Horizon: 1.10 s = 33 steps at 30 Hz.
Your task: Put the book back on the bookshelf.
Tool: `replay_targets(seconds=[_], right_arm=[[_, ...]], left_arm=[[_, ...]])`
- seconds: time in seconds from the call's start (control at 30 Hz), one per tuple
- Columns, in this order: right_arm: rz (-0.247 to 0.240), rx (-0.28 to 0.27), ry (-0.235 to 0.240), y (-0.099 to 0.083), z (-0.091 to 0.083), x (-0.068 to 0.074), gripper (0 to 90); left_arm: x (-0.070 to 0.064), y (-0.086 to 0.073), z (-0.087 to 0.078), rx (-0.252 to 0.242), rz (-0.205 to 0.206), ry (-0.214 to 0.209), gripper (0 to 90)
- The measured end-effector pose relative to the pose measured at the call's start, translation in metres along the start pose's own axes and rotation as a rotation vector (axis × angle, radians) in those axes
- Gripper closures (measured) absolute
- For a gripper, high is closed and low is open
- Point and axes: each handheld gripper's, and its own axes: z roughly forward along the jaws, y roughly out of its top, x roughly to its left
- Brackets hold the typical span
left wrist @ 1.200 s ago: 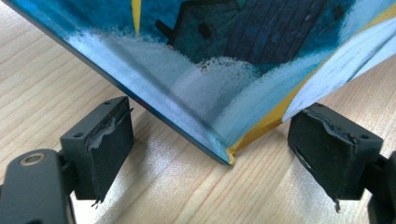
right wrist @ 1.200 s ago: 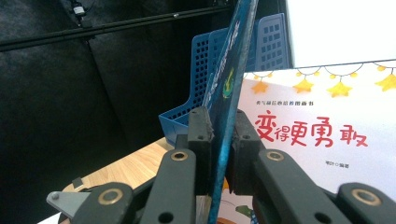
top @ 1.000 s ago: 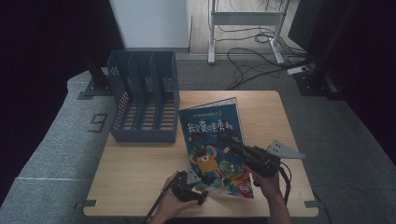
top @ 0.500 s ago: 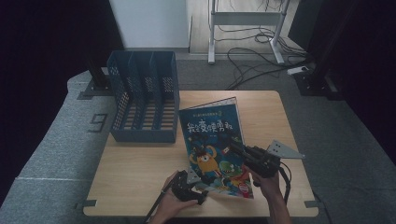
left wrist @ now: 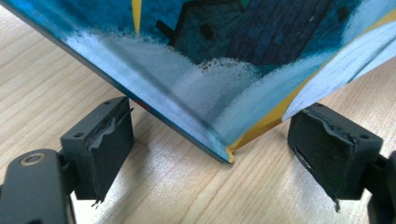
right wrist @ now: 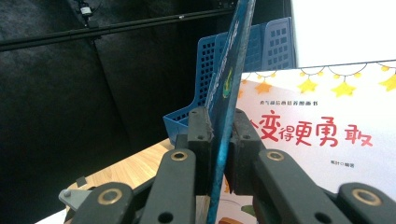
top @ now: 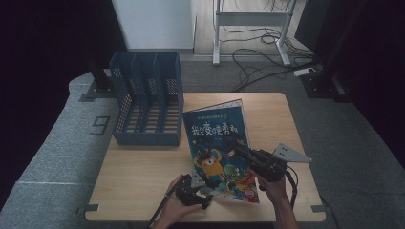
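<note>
The picture book (top: 218, 143) lay on the wooden tabletop (top: 138, 171), just right of the blue file organizer (top: 145, 107), with its front cover lifted. The right gripper (top: 239, 151) had its fingers (right wrist: 201, 135) clamped on the cover's edge, holding it raised so the title page showed beneath in the right gripper view. The left gripper (top: 205, 198) sat at the book's near corner, its fingers (left wrist: 100, 140) spread wide on either side of that corner (left wrist: 229, 157), touching neither cover nor pages.
</note>
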Motion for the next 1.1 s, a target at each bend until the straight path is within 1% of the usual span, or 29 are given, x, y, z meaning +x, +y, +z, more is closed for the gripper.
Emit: replay_targets(seconds=[0.27, 0.57, 0.83, 1.1], right_arm=[[0.001, -0.003, 0.002, -0.0002, 0.0000, 0.0005, 80.7], [-0.014, -0.004, 0.010, 0.0009, 0.0006, 0.0046, 80.6], [-0.018, -0.006, 0.013, 0.0012, 0.0010, 0.0061, 80.5], [-0.015, -0.005, 0.018, 0.0010, 0.0006, 0.0049, 80.6]], left_arm=[[0.0002, 0.0004, 0.0000, 0.003, 0.000, 0.001, 14.5], [0.0007, 0.0005, 0.0000, 0.005, 0.002, 0.003, 14.5], [0.0008, 0.0005, 0.0000, 0.005, 0.002, 0.005, 14.4], [0.0008, 0.0006, 0.0000, 0.005, -0.001, 0.005, 14.5]])
